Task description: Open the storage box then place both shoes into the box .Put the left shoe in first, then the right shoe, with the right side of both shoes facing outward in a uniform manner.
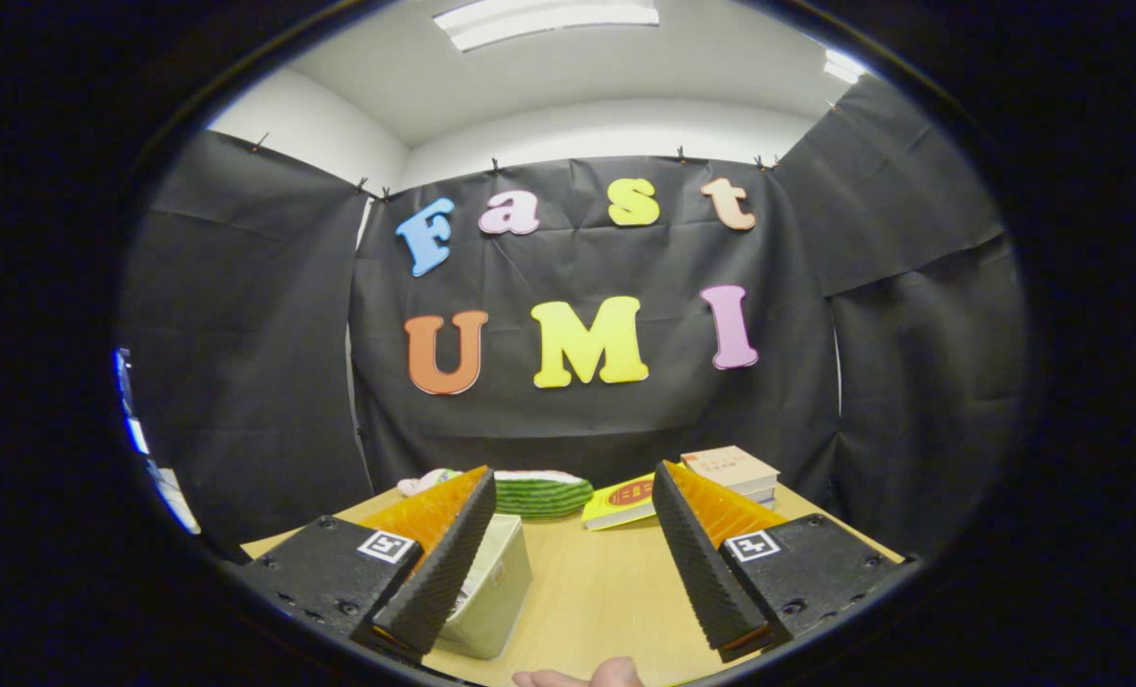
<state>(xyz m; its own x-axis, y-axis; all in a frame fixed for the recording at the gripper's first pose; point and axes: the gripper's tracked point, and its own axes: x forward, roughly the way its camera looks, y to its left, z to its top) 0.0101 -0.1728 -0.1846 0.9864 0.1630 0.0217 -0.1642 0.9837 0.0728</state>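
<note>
The storage box (491, 587) is a pale, off-white container with rounded corners and smooth sides, lying on the light wooden table (596, 592) partly behind the left finger, so only its near wall and part of its top can be seen; whether its lid is on or what it holds cannot be told. The gripper (568, 549) is released, its two fingers spread wide with bare tabletop between them and nothing in their grasp. Beyond the fingers, near the table's far edge, lies a green striped slipper-like shoe (541, 493) with a pale inner side, a second pale piece just beside it at the left. A yellow book (620, 503) lies near it, and a stack of books (732, 471) sits further right. A fingertip (615, 674) shows at the table's near edge.
</note>
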